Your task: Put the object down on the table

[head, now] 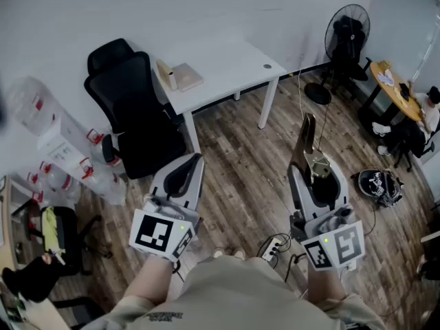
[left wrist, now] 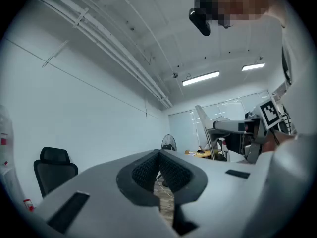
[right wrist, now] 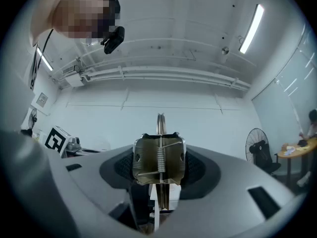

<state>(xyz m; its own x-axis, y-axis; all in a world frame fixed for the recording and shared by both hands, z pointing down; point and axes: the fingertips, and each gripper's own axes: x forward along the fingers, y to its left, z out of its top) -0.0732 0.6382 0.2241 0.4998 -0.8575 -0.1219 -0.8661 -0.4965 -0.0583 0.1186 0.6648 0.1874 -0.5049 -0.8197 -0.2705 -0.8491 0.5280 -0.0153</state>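
The right gripper (head: 315,175), at lower right of the head view, has its jaws clenched on a metal spring tool (head: 306,139). It grips the sprung hinge end, so the long handles stick out ahead, clear of the jaws. The left gripper (left wrist: 158,165) has its jaws pressed together on nothing; it looks spare for this job. The white counter (head: 234,64) sits at upper centre, well apart from the tool, with a flat box (head: 187,76) near its left end, so the bare right part looks the likeliest spot for setting the tool down
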